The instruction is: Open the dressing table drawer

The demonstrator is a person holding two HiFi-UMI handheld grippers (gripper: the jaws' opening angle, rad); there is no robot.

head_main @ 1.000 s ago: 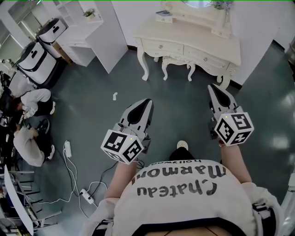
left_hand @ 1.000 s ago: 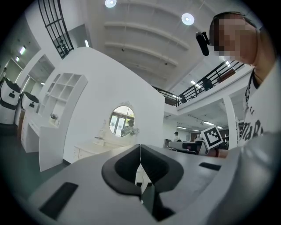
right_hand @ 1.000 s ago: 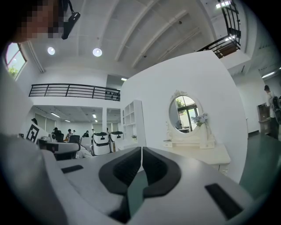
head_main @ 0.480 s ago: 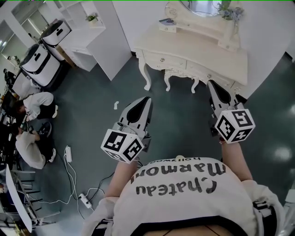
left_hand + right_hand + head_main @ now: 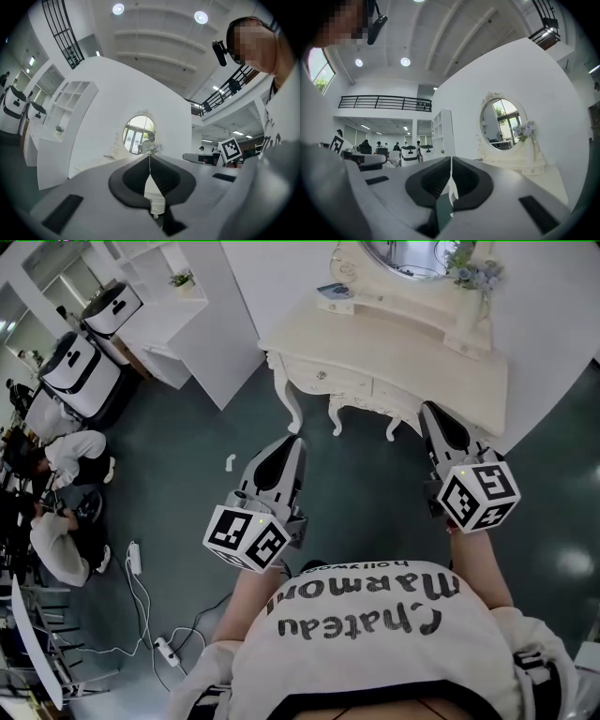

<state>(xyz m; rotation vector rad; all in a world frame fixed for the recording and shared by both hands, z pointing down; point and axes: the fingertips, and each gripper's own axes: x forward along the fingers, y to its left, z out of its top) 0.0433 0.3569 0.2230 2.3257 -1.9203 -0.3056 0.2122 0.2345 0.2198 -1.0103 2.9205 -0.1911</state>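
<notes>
With the left gripper (image 5: 292, 444) and right gripper (image 5: 430, 412) both pressed together and empty, level just short of the front edge of the dressing table (image 5: 403, 348), where the drawer (image 5: 322, 377) sits closed, the step looks like the approach, and next one gripper must spread to take the drawer's knob.

The person's shirt (image 5: 375, 652), at six o'clock in the head view, reads upside down "Chateau Marmon", with a smaller "hollywood".

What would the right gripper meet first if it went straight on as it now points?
Probably the front of the cream carved dressing table, just ahead of the right gripper; the exact height is unclear.
</notes>
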